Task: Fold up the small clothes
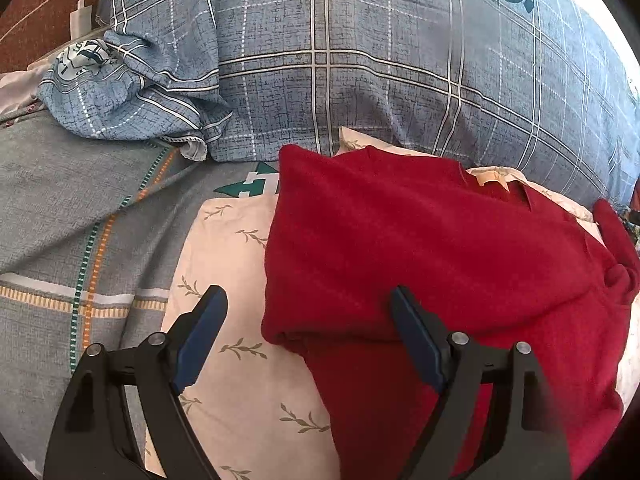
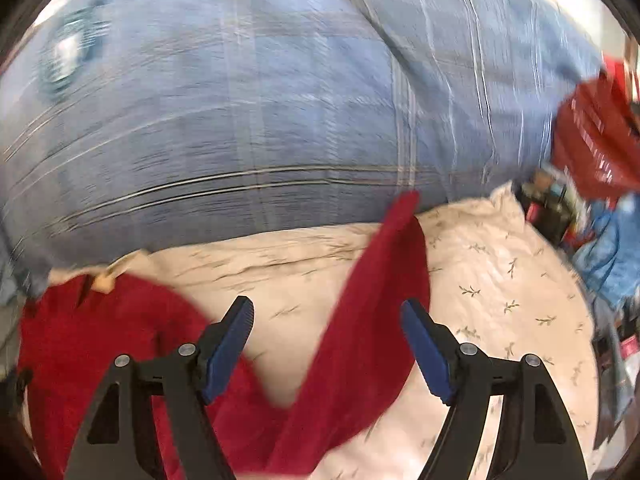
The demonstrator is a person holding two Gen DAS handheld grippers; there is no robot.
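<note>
A small red sweater (image 1: 420, 248) lies on a cream leaf-print pillow (image 1: 232, 280), its left side folded over. My left gripper (image 1: 308, 300) is open above the sweater's lower left edge, its right finger (image 1: 416, 336) over the red cloth and its left finger over the pillow. In the right wrist view the sweater's body (image 2: 100, 340) lies at left and its sleeve (image 2: 376, 300) stretches out across the pillow (image 2: 500, 280). My right gripper (image 2: 328, 312) is open with the sleeve running between its fingers; the view is motion-blurred.
A big blue plaid duvet (image 1: 380, 60) is piled behind the pillow. A grey patterned sheet (image 1: 60, 220) lies to the left, with a white charger (image 1: 80, 20) at the back left. Red and blue clutter (image 2: 596, 140) sits beyond the bed's right edge.
</note>
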